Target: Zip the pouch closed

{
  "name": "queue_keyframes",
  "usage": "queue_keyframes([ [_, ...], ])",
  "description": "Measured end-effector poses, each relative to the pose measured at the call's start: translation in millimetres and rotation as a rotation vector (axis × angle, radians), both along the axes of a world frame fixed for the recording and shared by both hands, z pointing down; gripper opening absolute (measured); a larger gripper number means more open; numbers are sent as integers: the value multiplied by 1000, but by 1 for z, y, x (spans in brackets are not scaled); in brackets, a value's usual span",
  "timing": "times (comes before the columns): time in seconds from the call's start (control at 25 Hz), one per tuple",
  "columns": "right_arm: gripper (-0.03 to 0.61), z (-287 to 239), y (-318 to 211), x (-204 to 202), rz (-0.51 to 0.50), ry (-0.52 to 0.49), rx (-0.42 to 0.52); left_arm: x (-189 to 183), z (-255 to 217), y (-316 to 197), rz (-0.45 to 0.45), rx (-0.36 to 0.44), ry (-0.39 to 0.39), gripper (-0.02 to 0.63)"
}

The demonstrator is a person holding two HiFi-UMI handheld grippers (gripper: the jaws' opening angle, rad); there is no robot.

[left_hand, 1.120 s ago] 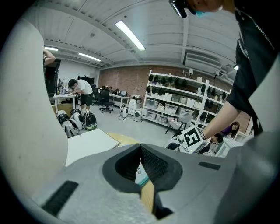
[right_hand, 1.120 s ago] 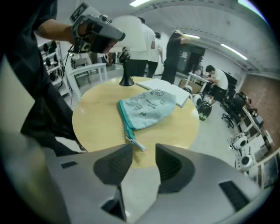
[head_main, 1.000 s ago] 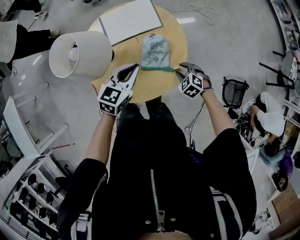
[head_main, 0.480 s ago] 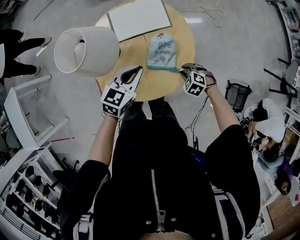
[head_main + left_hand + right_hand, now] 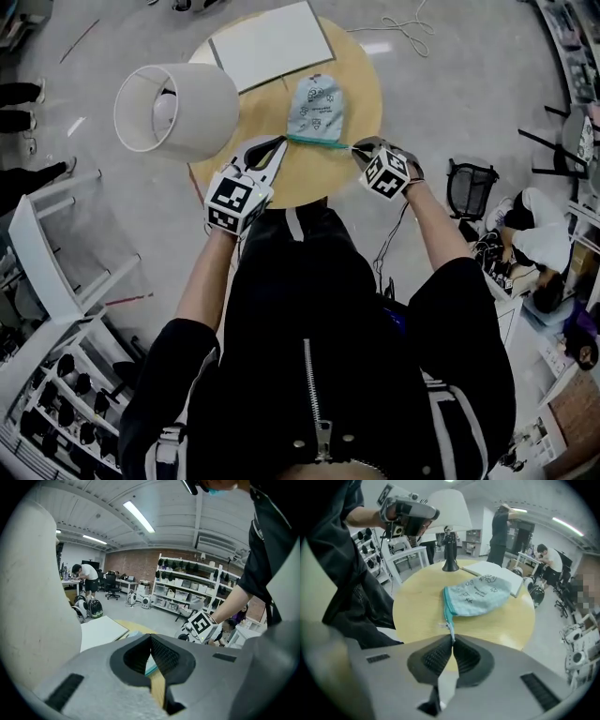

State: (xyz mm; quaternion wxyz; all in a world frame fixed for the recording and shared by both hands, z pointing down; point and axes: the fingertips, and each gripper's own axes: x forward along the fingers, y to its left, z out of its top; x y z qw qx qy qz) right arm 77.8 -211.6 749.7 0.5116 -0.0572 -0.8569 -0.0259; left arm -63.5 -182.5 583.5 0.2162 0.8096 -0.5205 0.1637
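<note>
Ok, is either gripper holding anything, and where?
Right gripper: jaws have just closed on the zipper tab at the corner of the pouch. Left gripper: shut, empty.

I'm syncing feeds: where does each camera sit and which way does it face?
Head view: head-mounted, steeply down at table, pouch; shows torso, arms, left tool, right tool.
Left gripper view: on left tool, faces shelves; shows shut jaws, right arm.
Right gripper view: on right tool, faces pouch; jaws just closed on zipper pull.
Head, right share pouch.
</note>
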Motion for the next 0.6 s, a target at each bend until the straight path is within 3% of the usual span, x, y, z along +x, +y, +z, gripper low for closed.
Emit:
queue_keyframes([
  [0.6,12,-116,5,-41,352,-241,-116,-6,-34,-9,82,101,8,2],
])
